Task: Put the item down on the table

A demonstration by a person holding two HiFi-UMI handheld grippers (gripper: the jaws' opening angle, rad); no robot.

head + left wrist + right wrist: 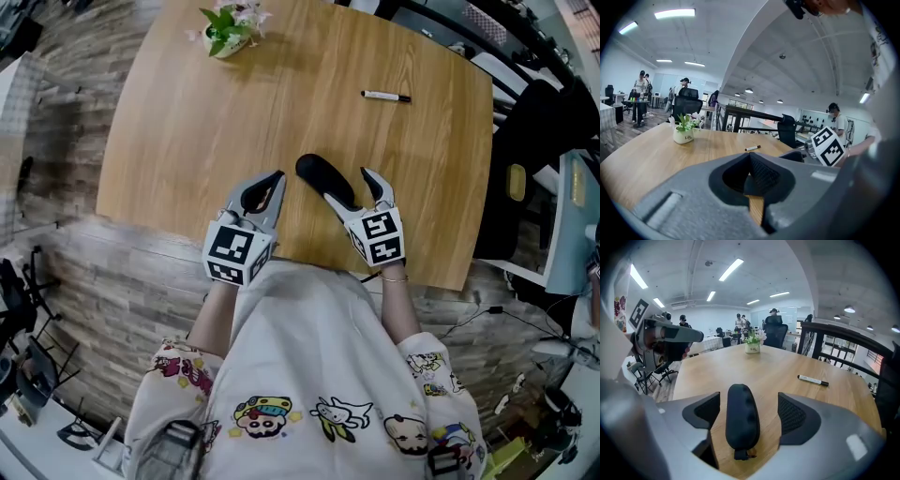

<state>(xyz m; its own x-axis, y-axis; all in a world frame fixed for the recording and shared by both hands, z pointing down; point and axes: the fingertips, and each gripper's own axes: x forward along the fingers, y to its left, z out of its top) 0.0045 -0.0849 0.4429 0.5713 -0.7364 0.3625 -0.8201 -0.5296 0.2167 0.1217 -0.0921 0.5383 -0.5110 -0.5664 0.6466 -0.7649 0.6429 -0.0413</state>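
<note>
A black oblong item [322, 177] lies on the wooden table [187, 141] near its front edge. In the right gripper view the item [742, 420] rests flat on the wood between the two jaws, with a gap on each side. My right gripper [354, 190] is open around it. My left gripper [274, 180] hovers just left of the item, over the table's front edge. In the left gripper view its jaws [752, 171] meet with nothing between them, so it is shut.
A marker pen [385, 96] lies on the far right part of the table. A small potted plant [225, 36] stands at the far left. Dark office chairs [525, 178] crowd the table's right side. People stand in the far background [641, 89].
</note>
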